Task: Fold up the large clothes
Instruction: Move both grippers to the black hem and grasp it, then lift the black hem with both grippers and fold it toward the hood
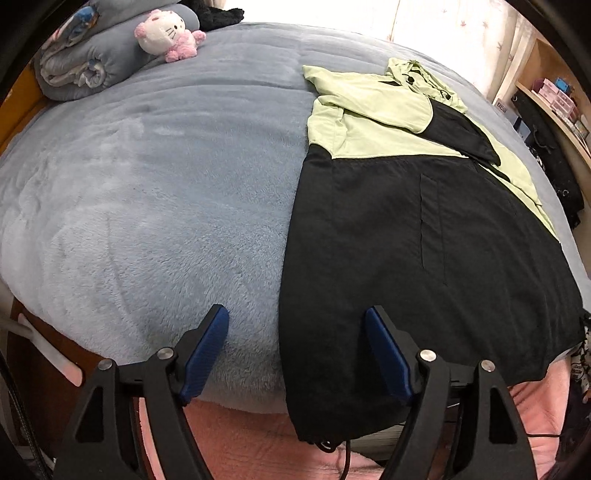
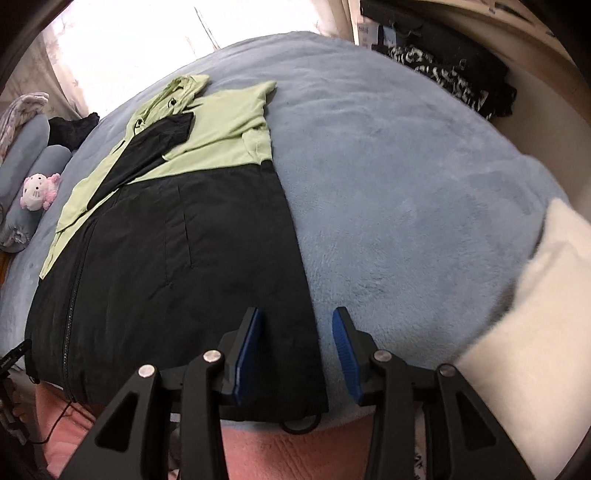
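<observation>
black-and-green jacket (image 1: 424, 236) flat on the blue blanket (image 1: 147, 203), sleeves already folded in; bottom-to-top fold left. left gripper (image 1: 297, 321) and right gripper (image 2: 297, 321) at hem corners, jaws apart, gripping nothing.

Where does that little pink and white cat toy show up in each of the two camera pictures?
Left wrist view: the plush cat sits at the top left, leaning on the rolled grey blanket.
Right wrist view: the plush cat is small at the far left edge, against the grey rolls there.
Shared landmark: the green and black jacket lying flat on the blue bedspread, right of the toy in both views.
</observation>
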A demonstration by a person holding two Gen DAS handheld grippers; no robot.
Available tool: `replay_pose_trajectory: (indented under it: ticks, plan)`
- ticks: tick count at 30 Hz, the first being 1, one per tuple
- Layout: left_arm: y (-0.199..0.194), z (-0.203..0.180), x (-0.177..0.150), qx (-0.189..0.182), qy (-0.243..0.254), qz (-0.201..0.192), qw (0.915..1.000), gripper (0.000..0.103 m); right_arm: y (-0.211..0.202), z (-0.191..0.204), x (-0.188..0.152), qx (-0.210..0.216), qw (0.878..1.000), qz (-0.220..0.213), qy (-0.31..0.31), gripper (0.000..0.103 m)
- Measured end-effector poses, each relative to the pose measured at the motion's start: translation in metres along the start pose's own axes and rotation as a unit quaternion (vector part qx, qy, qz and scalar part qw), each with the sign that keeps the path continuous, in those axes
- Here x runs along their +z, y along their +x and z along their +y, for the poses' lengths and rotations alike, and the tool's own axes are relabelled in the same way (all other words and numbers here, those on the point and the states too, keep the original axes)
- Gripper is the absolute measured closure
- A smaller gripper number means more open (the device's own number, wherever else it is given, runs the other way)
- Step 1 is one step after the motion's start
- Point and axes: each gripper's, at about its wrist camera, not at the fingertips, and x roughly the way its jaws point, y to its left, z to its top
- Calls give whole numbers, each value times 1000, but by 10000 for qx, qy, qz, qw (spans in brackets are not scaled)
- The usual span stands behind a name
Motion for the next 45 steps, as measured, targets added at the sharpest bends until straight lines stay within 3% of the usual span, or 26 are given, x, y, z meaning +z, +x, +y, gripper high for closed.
replay_pose_trajectory:
  ticks: [2,6,10,13,16,18,20,22,25,26,31,38,45]
  plan:
    - [3,3,2,-81,-36,16,10000,25,4,-1,-1,139,9999,44,16,52]
    - [4,8,4,-195,-102,33,9998,25,6,-3,-4,312,9995,38,-1,49]
    - [4,11,4,-210,-120,31,9997,25,7,4,-7,617,9979,101,-148,50]
    - [5,12,4,-260,-126,25,9996,24,6,15,-11,604,9973,90,-404,52]
    - [11,10,5,-355,-16,90,9993,15,11,17,-11,584,9973,113,-429,52]
    - [14,3,4,-346,103,127,9993,11,14,17,-11,576,9975,120,-402,55]
    - [18,-5,5,-321,217,188,9991,11,15,18,-11,526,9976,93,-431,73]
    - [19,-13,6,-218,321,236,9990,16,14,19,-9,564,9975,75,-429,90]
    - [12,-30,8,-269,579,311,9975,66,9,27,-9,438,9975,-3,-554,93]
    - [11,-34,9,-309,616,367,9969,91,7,31,-10,367,9973,-50,-629,95]
    - [1,-37,15,-469,422,488,9968,99,-16,35,-6,498,9967,-375,-518,97]
    - [-42,-36,15,-512,423,124,9977,101,-68,37,-2,714,9924,-850,-528,97]
    - [-88,-25,5,-420,534,-104,9976,101,-104,54,-7,887,9875,-1002,-834,97]
